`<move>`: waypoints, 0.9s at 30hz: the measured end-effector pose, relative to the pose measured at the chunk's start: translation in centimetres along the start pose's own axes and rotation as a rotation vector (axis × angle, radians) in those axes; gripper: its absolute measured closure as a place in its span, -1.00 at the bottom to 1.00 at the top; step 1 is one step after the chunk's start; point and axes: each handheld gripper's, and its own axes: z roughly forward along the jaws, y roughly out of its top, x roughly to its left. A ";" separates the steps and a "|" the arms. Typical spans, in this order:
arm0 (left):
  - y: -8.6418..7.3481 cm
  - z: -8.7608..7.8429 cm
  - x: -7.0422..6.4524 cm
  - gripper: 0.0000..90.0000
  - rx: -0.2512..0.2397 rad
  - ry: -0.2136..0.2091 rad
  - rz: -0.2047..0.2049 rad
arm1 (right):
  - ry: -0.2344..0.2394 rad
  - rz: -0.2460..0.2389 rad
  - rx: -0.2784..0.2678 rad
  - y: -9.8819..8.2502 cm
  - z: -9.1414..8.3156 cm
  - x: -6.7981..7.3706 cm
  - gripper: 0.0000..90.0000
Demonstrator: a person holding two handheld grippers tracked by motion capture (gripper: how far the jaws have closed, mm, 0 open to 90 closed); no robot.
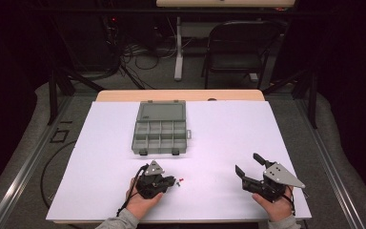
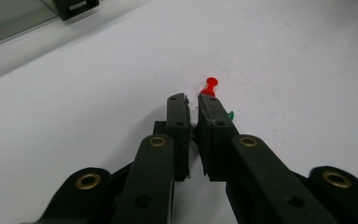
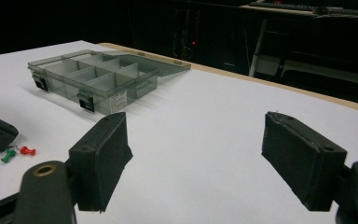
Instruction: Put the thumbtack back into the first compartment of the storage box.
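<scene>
A red push pin [image 2: 209, 86] and a green push pin [image 2: 230, 114] lie on the white table right at the tip of my left gripper [image 2: 192, 100]. Its jaws stand almost together with a thin gap and nothing seen between them; the right jaw hides part of the green pin. From above, the left gripper [image 1: 173, 181] rests near the front edge with the red pin [image 1: 182, 180] and green pin [image 1: 178, 183] just to its right. My right gripper [image 1: 248, 163] stands open and empty at the front right. In its own view, the right gripper [image 3: 198, 154] faces the organizer box [image 3: 93, 77].
The grey translucent organizer box [image 1: 161, 129] sits mid-table with its lid folded back and several empty compartments. White sheet [image 1: 228, 129] covers the table. A folding chair [image 1: 240, 47] and cables stand beyond the far edge.
</scene>
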 end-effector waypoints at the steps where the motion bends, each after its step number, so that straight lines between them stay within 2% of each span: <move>1: 0.0 -0.1 0.2 0.85 -0.004 0.001 -0.007 | -0.002 -0.001 0.000 0.0 0.0 0.0 -0.51; 4: 0.1 -0.4 0.4 0.86 -0.024 0.001 -0.020 | -0.003 0.000 0.001 0.0 0.0 0.0 -0.51; 9: 0.4 -2.1 1.1 0.85 -0.143 0.008 -0.049 | -0.003 0.001 0.000 0.0 0.0 0.0 -0.51; 13: 0.5 -3.7 1.4 0.85 -0.256 0.024 -0.053 | -0.003 0.000 0.002 0.0 0.0 0.0 -0.51; 14: 0.5 -3.7 1.4 0.85 -0.256 0.024 -0.053 | -0.003 0.000 0.002 0.0 0.0 0.0 -0.51; 16: 0.5 -4.9 1.7 0.85 -0.331 0.034 -0.040 | -0.003 0.001 0.003 0.0 0.1 -0.1 -0.51; 17: 0.6 -5.2 1.7 0.85 -0.349 0.044 -0.043 | -0.002 0.002 0.002 0.0 0.1 -0.1 -0.51; 20: 0.6 -5.9 2.0 0.85 -0.382 0.064 -0.046 | 0.000 0.000 0.002 -0.1 0.2 -0.1 -0.51; 24: 0.6 -6.4 2.5 0.85 -0.392 0.079 -0.061 | -0.001 0.004 0.004 -0.1 0.1 -0.1 -0.51; 27: 0.5 -7.1 3.0 0.85 -0.409 0.113 -0.076 | -0.002 0.004 0.003 -0.1 0.2 -0.1 -0.51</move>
